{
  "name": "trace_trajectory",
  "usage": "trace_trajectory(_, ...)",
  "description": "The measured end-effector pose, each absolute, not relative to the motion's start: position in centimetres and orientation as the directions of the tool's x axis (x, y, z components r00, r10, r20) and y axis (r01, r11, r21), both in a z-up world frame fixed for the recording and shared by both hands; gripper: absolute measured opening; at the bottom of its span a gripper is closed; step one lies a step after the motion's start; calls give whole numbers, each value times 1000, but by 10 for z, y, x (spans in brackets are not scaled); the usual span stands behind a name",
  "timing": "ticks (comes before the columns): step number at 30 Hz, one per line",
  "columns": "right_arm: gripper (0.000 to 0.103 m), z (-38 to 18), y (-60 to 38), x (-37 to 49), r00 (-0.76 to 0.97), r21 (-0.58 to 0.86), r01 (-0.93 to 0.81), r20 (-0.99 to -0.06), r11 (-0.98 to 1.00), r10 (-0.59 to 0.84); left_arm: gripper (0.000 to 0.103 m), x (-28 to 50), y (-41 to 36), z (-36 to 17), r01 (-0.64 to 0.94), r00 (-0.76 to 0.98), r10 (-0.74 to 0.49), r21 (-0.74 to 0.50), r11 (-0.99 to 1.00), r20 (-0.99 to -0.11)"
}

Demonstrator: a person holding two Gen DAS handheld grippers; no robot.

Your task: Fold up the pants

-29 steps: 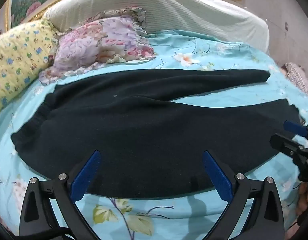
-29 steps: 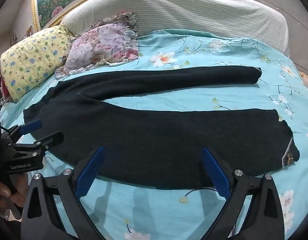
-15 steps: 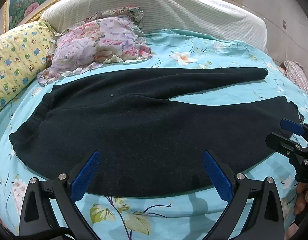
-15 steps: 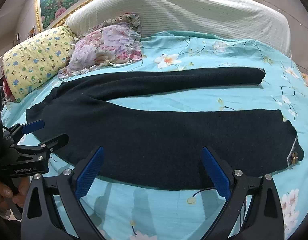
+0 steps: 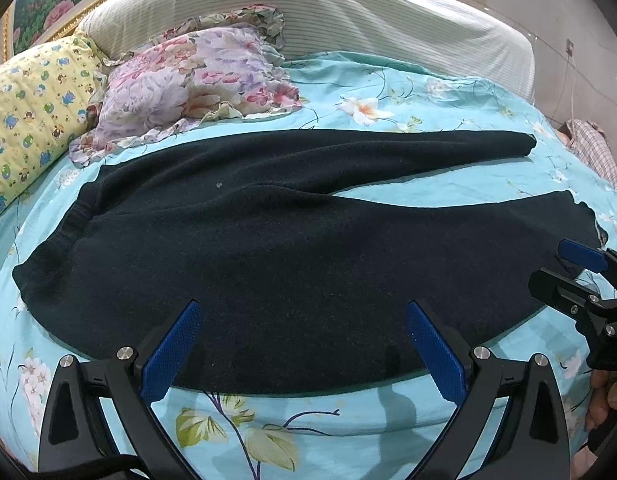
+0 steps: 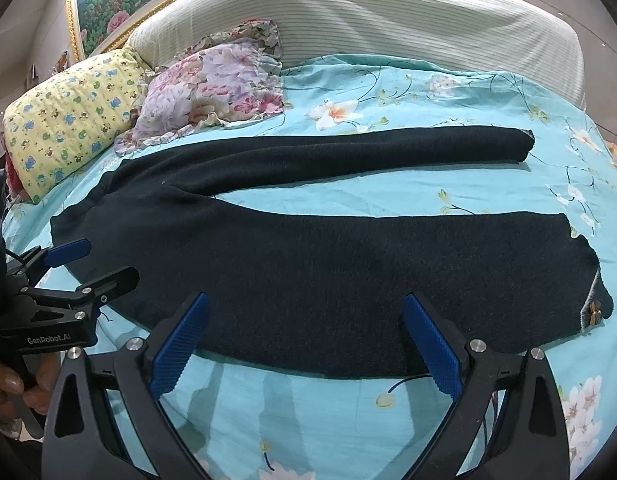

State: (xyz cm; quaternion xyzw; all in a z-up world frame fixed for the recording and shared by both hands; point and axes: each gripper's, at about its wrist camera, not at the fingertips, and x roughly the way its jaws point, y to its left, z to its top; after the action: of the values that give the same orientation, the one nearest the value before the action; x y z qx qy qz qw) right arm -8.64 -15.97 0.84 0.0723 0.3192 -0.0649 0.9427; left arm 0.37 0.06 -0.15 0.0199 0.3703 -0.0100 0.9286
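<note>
Black pants [image 5: 292,248] lie flat on the turquoise flowered bedsheet [image 5: 268,424], waistband at the left, both legs spread toward the right. In the right wrist view the pants [image 6: 348,264] show a small bow trim at the near leg's hem [image 6: 592,312]. My left gripper [image 5: 302,320] is open and empty, hovering over the near edge of the pants' seat. My right gripper [image 6: 304,316] is open and empty over the near leg's front edge. Each gripper shows in the other's view: the right one [image 5: 564,268] near the hem, the left one [image 6: 90,262] near the waistband.
A flowered pillow [image 5: 196,84] and a yellow patterned pillow [image 5: 32,112] lie at the far left against the striped white headboard [image 5: 328,20]. A checked cloth [image 5: 592,148] lies at the bed's far right edge.
Both grippers have drifted slightly; the view of the pants has shifted a little downward and closer. Jaws stay open and nothing was grasped.
</note>
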Motion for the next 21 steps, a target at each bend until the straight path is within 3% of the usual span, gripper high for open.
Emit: trace_trajectory(21,97,11,-164,-83,784,96,158,-618,983,-65,102,8,4,-2,28,718,-13,11,1000,-696)
